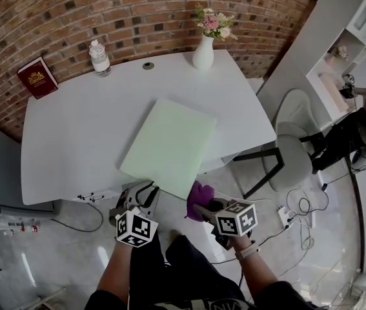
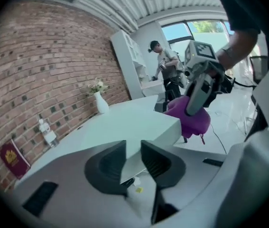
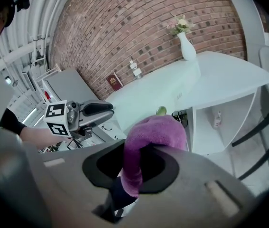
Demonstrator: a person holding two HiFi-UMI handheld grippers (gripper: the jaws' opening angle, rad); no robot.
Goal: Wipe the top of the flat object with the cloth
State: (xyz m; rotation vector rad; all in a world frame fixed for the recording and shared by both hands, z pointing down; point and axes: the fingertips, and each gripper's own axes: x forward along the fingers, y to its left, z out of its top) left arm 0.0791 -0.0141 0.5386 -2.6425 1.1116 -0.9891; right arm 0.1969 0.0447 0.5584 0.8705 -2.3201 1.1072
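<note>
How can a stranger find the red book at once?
Look at the white table against the brick wall. At its far left corner, left of the clear bottle, stands the book. It alone is dark red, with a gold emblem on its cover.

L gripper jaws pinch near edge of pale green board, which lies on white table. R gripper w/ purple cloth just beside board's right corner. Vase, bottle, red book by brick wall.
</note>
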